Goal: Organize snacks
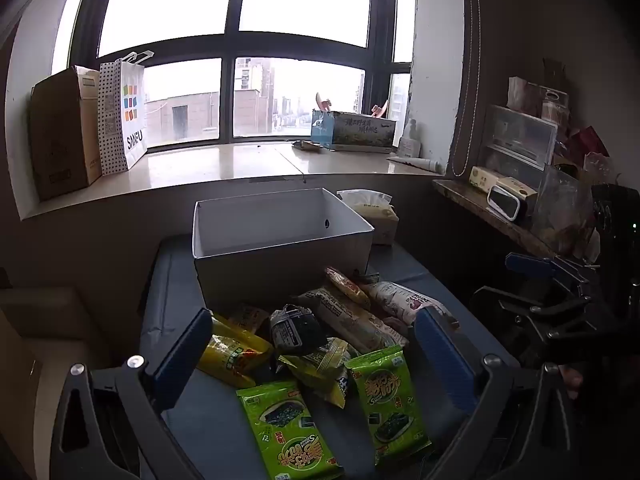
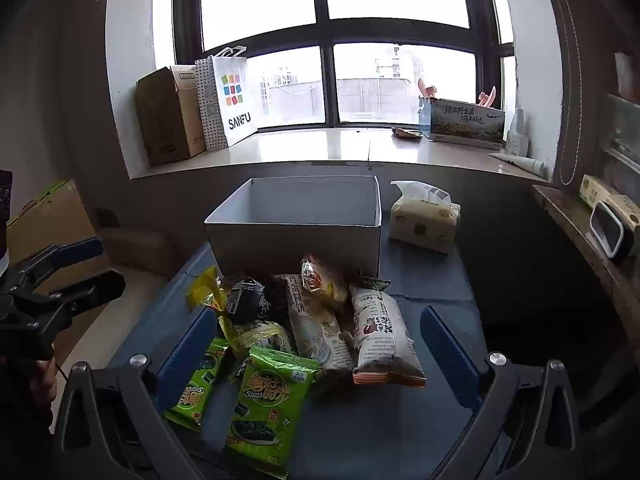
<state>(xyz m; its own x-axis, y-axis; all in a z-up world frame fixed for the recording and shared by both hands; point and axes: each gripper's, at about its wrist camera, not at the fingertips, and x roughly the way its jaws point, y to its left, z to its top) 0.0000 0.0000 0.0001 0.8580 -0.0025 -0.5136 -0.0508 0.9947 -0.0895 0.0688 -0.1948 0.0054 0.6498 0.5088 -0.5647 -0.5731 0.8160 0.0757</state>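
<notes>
Home room, prob. bedroom/living area: wide window sill point(image 2: 320, 148) ahead w/ shopping bag point(image 2: 234, 100), carton point(image 2: 168, 116); tissue pack point(image 2: 424, 216) ahead-right; cluttered shelf point(image 1: 496, 216) far right.

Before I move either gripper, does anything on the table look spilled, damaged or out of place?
Nothing looks spilled or torn. The snack packets lie in a loose, overlapping heap in front of the white box, none in it as far as shown. Both grippers are open.

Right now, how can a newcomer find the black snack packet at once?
Start at the open white box on the blue table. The snack pile lies just before it. The black snack packet sits at the pile's left side, the only dark, crumpled one among yellow, green and pale wrappers.
</notes>
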